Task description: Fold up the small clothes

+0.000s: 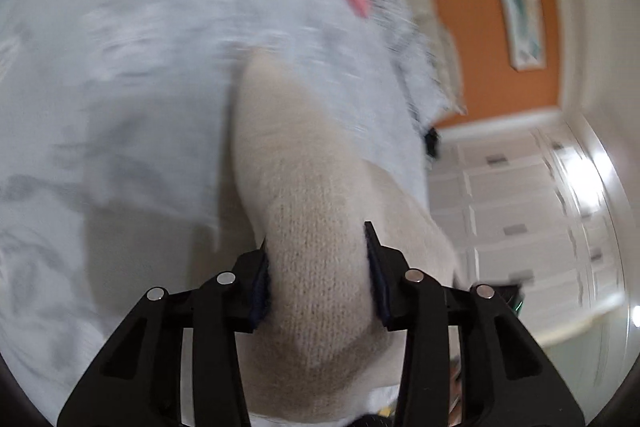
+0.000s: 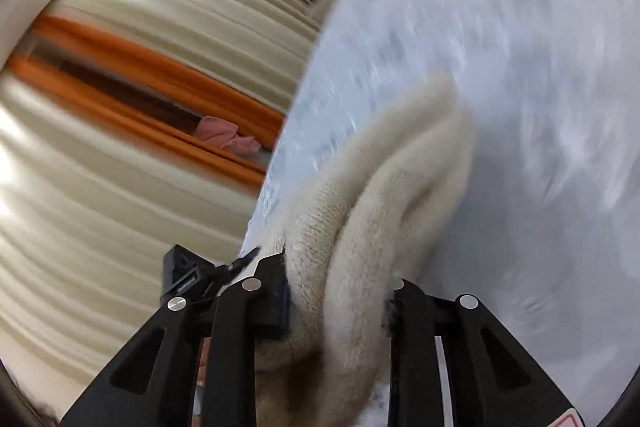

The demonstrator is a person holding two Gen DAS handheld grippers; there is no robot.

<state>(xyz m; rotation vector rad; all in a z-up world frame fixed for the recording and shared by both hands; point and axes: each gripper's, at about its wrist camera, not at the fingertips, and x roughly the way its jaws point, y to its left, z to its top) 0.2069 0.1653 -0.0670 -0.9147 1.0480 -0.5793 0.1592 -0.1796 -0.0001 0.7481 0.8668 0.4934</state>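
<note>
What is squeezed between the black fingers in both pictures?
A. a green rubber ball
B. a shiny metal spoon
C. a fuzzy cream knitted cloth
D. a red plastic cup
C: the fuzzy cream knitted cloth sits pinched in the left hand-held gripper, and the same soft cloth is bunched in the right hand-held gripper, above the pale blue-grey patterned bedcover.
</note>
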